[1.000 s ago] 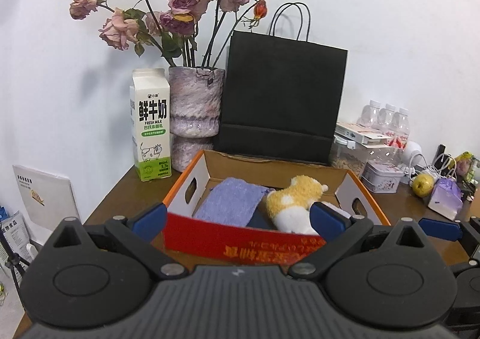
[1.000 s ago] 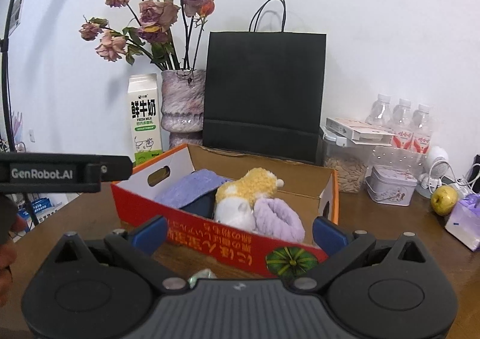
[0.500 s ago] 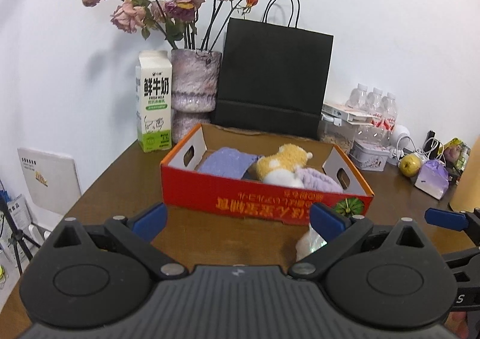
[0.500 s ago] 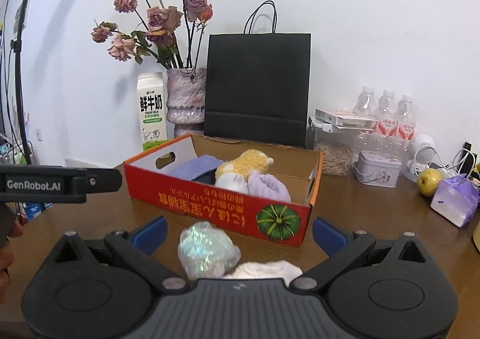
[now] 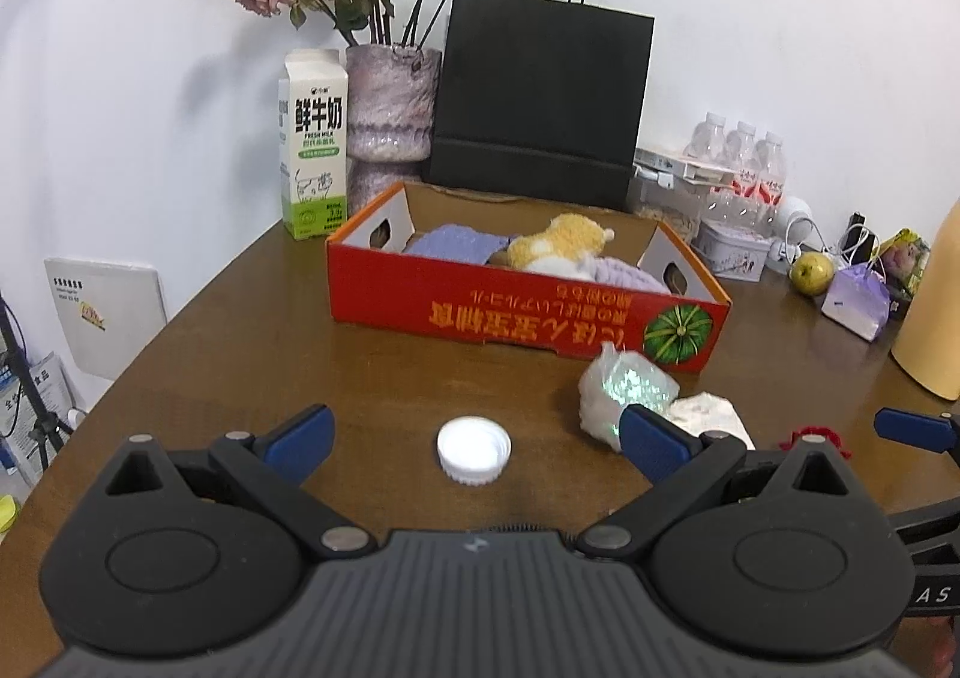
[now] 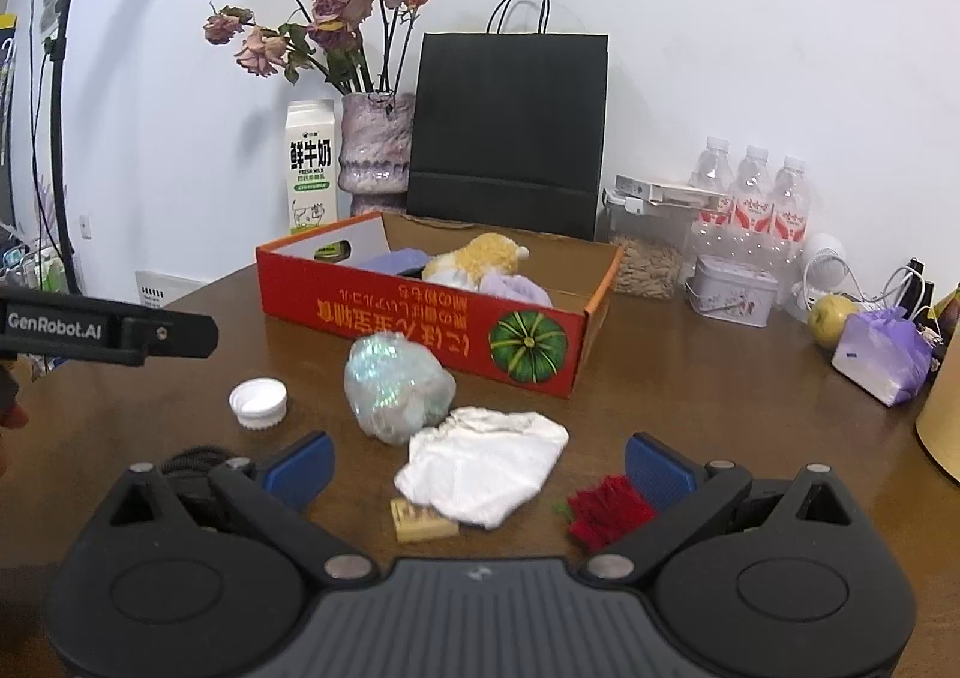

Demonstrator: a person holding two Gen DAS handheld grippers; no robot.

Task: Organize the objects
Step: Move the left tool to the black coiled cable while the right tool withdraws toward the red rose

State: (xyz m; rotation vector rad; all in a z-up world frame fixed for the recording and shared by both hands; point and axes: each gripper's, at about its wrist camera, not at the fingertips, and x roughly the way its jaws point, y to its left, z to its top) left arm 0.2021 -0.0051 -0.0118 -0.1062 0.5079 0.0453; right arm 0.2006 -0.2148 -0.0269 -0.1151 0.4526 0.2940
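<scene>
A red cardboard box (image 5: 528, 318) (image 6: 420, 318) holds a yellow plush toy (image 5: 558, 246), a blue-purple cloth (image 5: 456, 245) and a lilac fuzzy item (image 5: 624, 277). In front of it on the brown table lie a white bottle cap (image 5: 474, 450) (image 6: 258, 403), a shiny plastic bundle (image 5: 624, 387) (image 6: 396, 384), a white cloth (image 6: 486, 465), a small tan block (image 6: 423, 525) and a red fuzzy item (image 6: 606, 510). My left gripper (image 5: 474, 441) is open and empty, just short of the cap. My right gripper (image 6: 477, 462) is open and empty over the white cloth.
Behind the box stand a milk carton (image 5: 313, 144), a vase of dried roses (image 5: 390, 108) and a black paper bag (image 5: 540, 96). At the right are water bottles (image 6: 750, 192), a tin (image 6: 732, 291), a pear (image 6: 831, 318) and a purple pouch (image 6: 885, 357).
Both grippers have drawn back from the box toward the table's near edge. The cap, bundle, white cloth and red item have come into view in front of them.
</scene>
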